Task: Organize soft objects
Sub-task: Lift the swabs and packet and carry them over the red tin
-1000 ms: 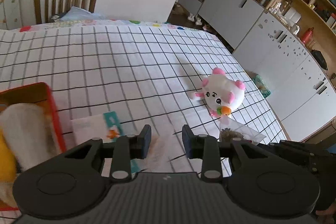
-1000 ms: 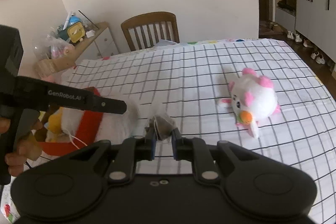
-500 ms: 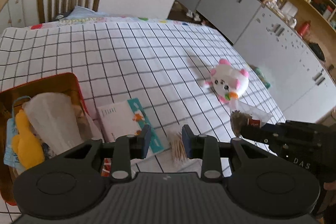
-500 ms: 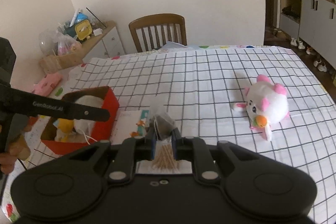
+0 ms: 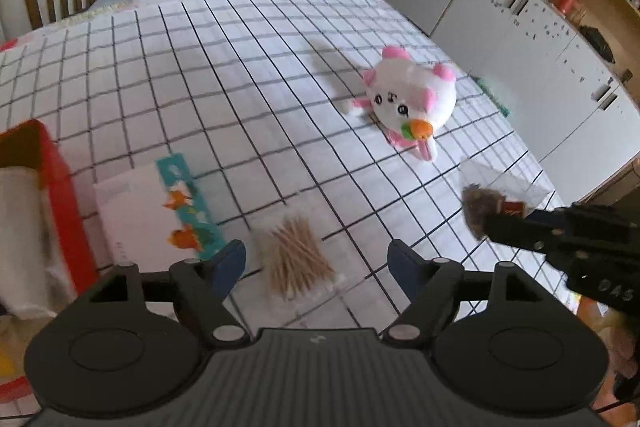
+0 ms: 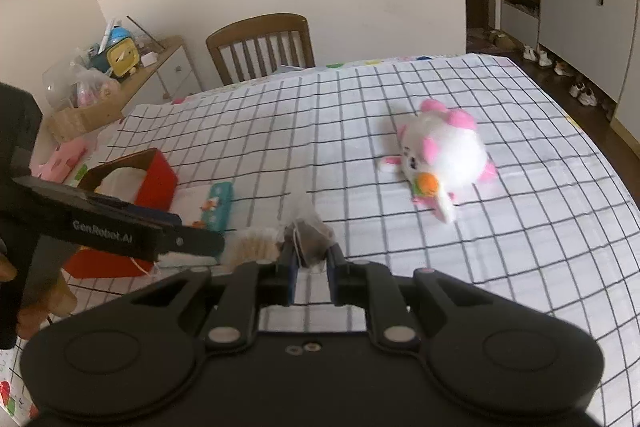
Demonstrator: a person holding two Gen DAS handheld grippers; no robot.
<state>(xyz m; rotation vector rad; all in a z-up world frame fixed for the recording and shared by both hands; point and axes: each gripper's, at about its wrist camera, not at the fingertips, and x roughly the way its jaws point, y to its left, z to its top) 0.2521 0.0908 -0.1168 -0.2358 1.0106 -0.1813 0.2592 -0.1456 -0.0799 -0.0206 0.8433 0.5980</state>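
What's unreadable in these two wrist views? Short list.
- Red cardboard box: left wrist view, cut off by the left edge; contents mostly out of frame.
- Same box, right wrist view: the left gripper crosses its front.
- Clear packet of dark bits in the right gripper: label too small and blurred.
- Teal-striped white packet: print motion-blurred.
- Clear bag of wooden sticks: blurred in both views.

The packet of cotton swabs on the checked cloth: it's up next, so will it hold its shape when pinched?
Probably not: the packet of cotton swabs looks like thin clear film, so it may crumple and slip. The swabs lie loosely bundled, likely light, and could shift inside.
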